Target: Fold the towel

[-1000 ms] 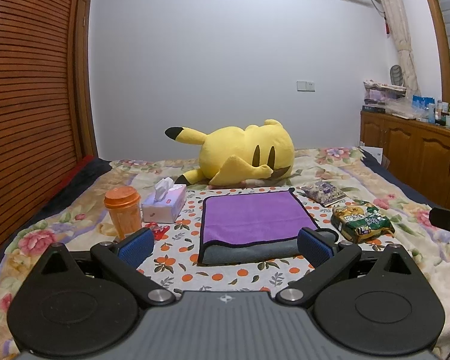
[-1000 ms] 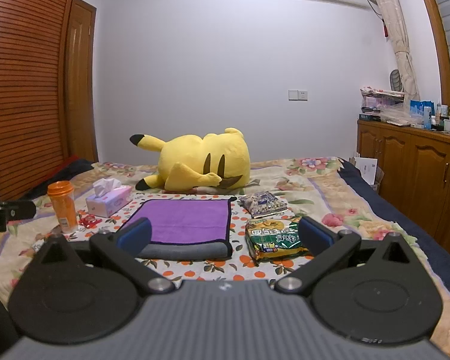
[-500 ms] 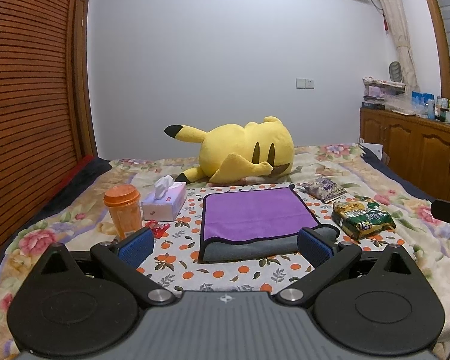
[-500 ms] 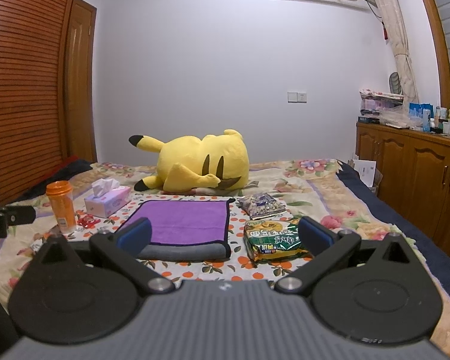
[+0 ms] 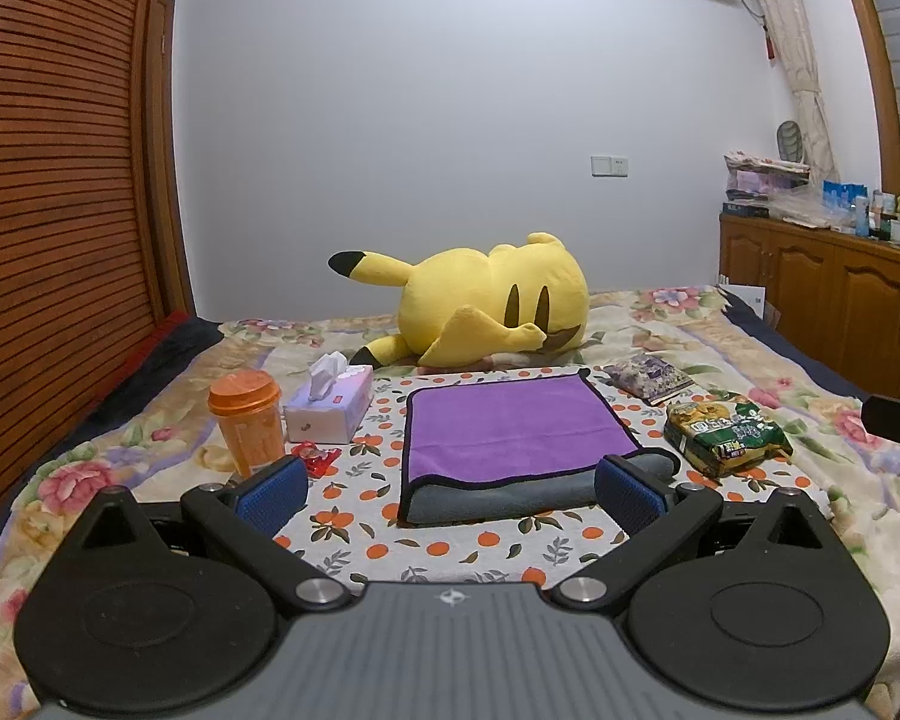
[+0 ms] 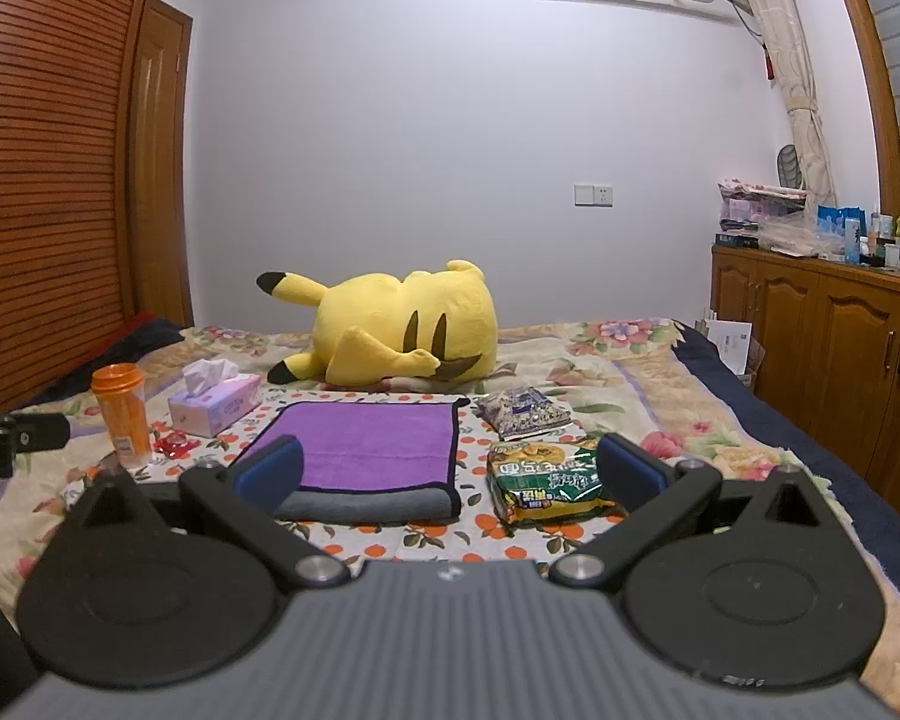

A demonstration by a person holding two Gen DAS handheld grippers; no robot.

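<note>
A purple towel [image 5: 510, 420] with a grey underside lies folded flat on the orange-print cloth on the bed; it also shows in the right wrist view [image 6: 366, 441]. My left gripper [image 5: 450, 489] is open and empty, hovering in front of the towel's near grey fold. My right gripper [image 6: 450, 471] is open and empty, held back from the towel's near right corner. The right gripper's side shows at the right edge of the left wrist view [image 5: 897, 426], and the left one at the left edge of the right wrist view [image 6: 12, 438].
A yellow plush toy [image 5: 498, 300] lies behind the towel. An orange cup [image 5: 247, 420], a tissue box [image 5: 330, 405] and a red wrapper [image 5: 315, 456] sit to its left. A green snack bag [image 5: 726, 435] and a purple packet [image 5: 648, 375] sit to its right. Wooden cabinets [image 6: 822, 348] stand at right.
Both grippers have drawn back and risen slightly from the towel, staying open. The towel has not moved.
</note>
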